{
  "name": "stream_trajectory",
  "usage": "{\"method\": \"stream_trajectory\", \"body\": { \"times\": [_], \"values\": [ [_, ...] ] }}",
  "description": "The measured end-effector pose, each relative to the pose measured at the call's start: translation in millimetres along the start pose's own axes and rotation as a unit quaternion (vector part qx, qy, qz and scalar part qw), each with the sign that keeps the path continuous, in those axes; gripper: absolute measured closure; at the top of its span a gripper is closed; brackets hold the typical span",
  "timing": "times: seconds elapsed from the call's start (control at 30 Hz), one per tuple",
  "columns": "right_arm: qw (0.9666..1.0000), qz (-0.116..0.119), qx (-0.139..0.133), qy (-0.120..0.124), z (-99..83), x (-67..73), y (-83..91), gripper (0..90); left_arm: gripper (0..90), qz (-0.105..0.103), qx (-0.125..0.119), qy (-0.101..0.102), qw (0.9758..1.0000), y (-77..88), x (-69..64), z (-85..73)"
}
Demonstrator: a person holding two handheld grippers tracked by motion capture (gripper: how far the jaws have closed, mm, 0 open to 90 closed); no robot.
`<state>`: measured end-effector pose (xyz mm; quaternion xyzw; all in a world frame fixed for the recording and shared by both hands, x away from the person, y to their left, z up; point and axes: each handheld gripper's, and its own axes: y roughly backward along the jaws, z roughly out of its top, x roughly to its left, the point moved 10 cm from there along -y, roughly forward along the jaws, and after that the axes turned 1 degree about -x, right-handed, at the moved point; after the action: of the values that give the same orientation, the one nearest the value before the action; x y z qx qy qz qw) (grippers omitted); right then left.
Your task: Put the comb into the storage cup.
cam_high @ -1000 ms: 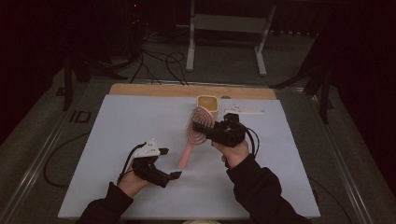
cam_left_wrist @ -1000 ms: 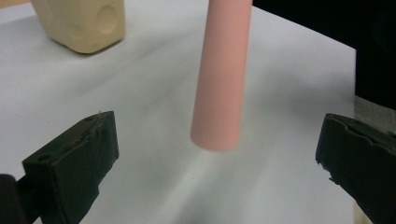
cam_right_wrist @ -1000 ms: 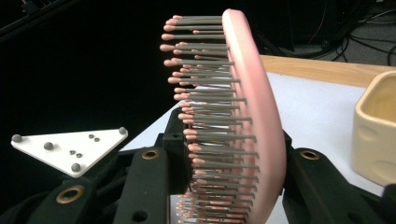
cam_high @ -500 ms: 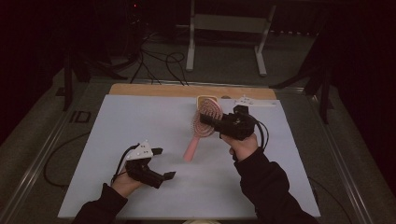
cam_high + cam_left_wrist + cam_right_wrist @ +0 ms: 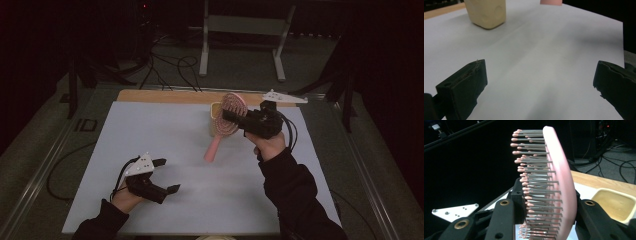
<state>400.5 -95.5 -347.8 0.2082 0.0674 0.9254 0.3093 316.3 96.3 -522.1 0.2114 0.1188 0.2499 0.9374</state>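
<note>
Clamped across its bristled head by the right gripper [image 5: 231,118], the pink hairbrush [image 5: 226,120] hangs handle-down beside the yellow cup [image 5: 216,111] and could swing and topple it, while the left gripper [image 5: 167,175] rests on the table [image 5: 150,125] with jaws apart and empty.

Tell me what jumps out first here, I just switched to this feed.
The pink hairbrush stands out: the right gripper clamps its bristled head and holds it tilted above the white mat, handle pointing down toward the mat. Just behind it, near the mat's far edge, sits a cream cup. The left gripper rests open at the near left, holding nothing.
</note>
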Motion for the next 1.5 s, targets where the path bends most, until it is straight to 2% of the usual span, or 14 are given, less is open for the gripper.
{"method": "stream_trajectory", "body": {
  "times": [0.23,0.47,0.77,1.23,1.5],
  "values": [
    [0.9998,-0.015,-0.004,0.009,11.4,-9.6,1.4,64.0,0.0,0.008,-0.008,0.000,0.9999,10.4,4.1,-5.2],
    [0.9992,-0.032,-0.010,0.021,27.8,-20.5,1.2,64.0,0.0,0.024,-0.015,0.006,0.9996,27.8,11.9,-15.9],
    [0.9977,-0.051,-0.023,0.036,47.7,-32.1,0.3,64.0,0.0,0.035,-0.024,0.019,0.9989,39.9,19.7,-24.7],
    [0.9930,-0.080,-0.045,0.074,83.2,-47.0,-11.0,64.0,0.0,0.031,-0.026,0.015,0.9991,41.5,17.2,-27.1],
    [0.9893,-0.104,-0.060,0.083,92.8,-66.5,-23.4,64.1,0.0,0.027,-0.027,0.012,0.9992,41.3,16.3,-26.8]
  ]
}}
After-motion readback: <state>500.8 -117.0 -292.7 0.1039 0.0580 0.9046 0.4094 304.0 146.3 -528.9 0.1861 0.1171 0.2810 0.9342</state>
